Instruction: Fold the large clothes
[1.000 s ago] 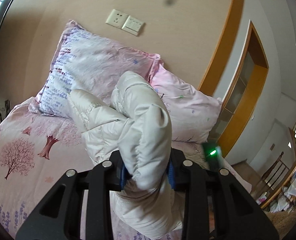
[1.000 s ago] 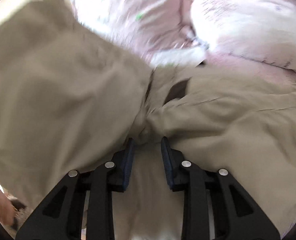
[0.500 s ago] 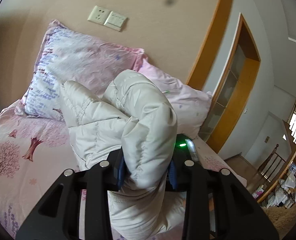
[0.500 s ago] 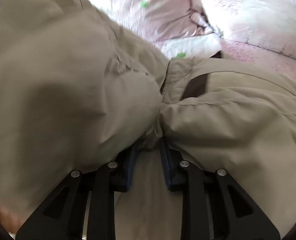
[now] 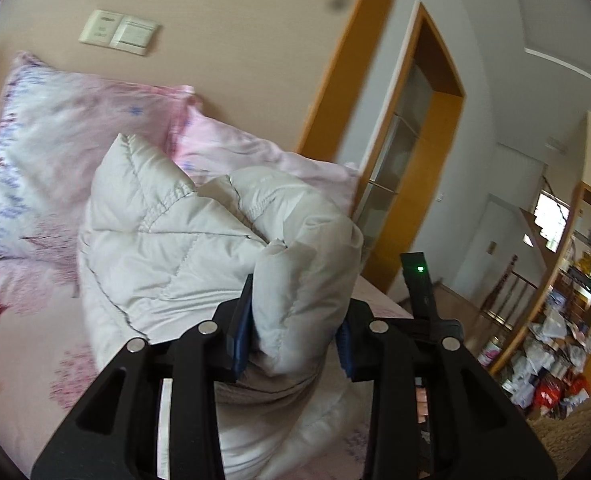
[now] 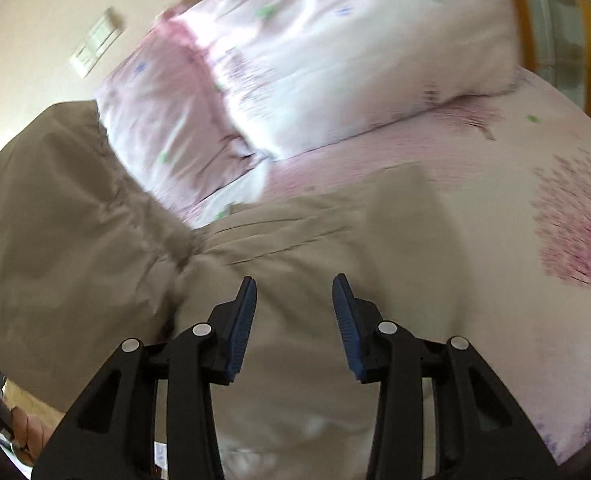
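A puffy off-white quilted jacket (image 5: 167,252) is lifted above the bed in the left wrist view, and my left gripper (image 5: 295,320) is shut on a thick fold of it. In the right wrist view the same jacket (image 6: 295,248) looks beige and lies bunched on the pink bedsheet (image 6: 515,208). My right gripper (image 6: 293,308) hovers over it with its jaws opening. No fabric is pinched between its blue pads (image 6: 243,316). Part of the jacket hangs out of sight below both grippers.
Two pink floral pillows (image 5: 55,152) (image 6: 335,60) lean against the beige wall, under a wall socket plate (image 5: 119,32). An orange-framed doorway (image 5: 415,152) stands to the right, with cluttered shelves (image 5: 555,340) beyond. The tree-print sheet (image 5: 15,320) spreads to the left.
My right gripper let go of the jacket fold, opened, and swung right so the pillows and sheet show. The left gripper carried its held fold rightward, toward the doorway.
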Tool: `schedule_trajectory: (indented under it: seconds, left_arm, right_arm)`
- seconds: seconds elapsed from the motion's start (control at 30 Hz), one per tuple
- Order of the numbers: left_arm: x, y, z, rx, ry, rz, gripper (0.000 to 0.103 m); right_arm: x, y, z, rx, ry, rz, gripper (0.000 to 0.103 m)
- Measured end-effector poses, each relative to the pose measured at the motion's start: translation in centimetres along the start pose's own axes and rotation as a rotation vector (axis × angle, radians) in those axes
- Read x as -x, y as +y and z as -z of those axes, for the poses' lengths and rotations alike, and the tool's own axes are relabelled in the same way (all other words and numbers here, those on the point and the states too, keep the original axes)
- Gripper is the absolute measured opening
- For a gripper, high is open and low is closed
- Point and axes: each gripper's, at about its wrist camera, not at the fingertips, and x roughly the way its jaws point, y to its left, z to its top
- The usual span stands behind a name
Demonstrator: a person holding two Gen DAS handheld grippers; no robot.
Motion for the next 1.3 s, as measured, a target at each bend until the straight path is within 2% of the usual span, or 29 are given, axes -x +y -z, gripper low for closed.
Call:
schedule_trajectory:
  seconds: [0.17, 0.27, 0.37, 0.5, 0.7, 0.8, 0.9, 1.0, 1.07, 1.13, 1.23, 1.3]
  left_arm:
    - [-3.8, -2.8, 0.5, -0.04, 0.057, 0.072, 0.035]
    - [-6.2, -4.4, 1.0, -0.071, 0.091, 0.104, 0.035]
    - [-7.9, -5.8, 1.5, -0.101, 0.12, 0.122, 0.035]
    - [-10.6, -7.3, 2.9, -0.145, 0.183, 0.144, 0.035]
    - [-12.5, -7.9, 4.2, -0.16, 0.224, 0.153, 0.036]
    - [-13.5, -8.1, 5.2, -0.168, 0.257, 0.154, 0.037]
    - [-14.5, -8.6, 6.2, -0.197, 0.284, 0.159, 0.037]
    - [-15.5, -9.1, 7.0, -0.221, 0.313, 0.167, 0.038]
    - [-15.9, -9.2, 7.5, -0.233, 0.325, 0.166, 0.038]
    - [-16.1, -9.5, 7.8, -0.239, 0.334, 0.163, 0.04]
    - [-16.8, -9.6, 8.2, -0.246, 0.348, 0.156, 0.041]
    - [-17.3, -9.7, 8.6, -0.252, 0.359, 0.153, 0.042]
  right_arm:
    - [1.1, -3.1, 0.4, -0.055, -0.015, 0.037, 0.042]
    - [1.6, -4.8, 0.9, -0.076, -0.025, 0.1, 0.042]
    - [0.8, -6.2, 1.0, -0.101, 0.001, 0.088, 0.041]
    - [-2.5, -6.8, 0.9, -0.096, 0.07, 0.057, 0.03]
    - [-5.1, -6.2, -0.8, -0.04, 0.109, 0.035, 0.03]
    - [-4.9, -7.2, -1.4, -0.051, 0.122, 0.0, 0.03]
    - [-2.6, -8.6, -1.4, -0.086, 0.084, -0.014, 0.031]
    - [0.9, -10.8, -1.6, -0.16, 0.011, -0.024, 0.042]
    - [2.8, -11.4, -1.9, -0.184, -0.034, -0.035, 0.042]
    - [4.9, -11.2, -2.4, -0.178, -0.073, -0.08, 0.05]
    - [6.5, -9.1, -3.1, -0.117, -0.07, -0.185, 0.063]
    - [6.6, -7.1, -3.3, -0.068, -0.035, -0.268, 0.065]
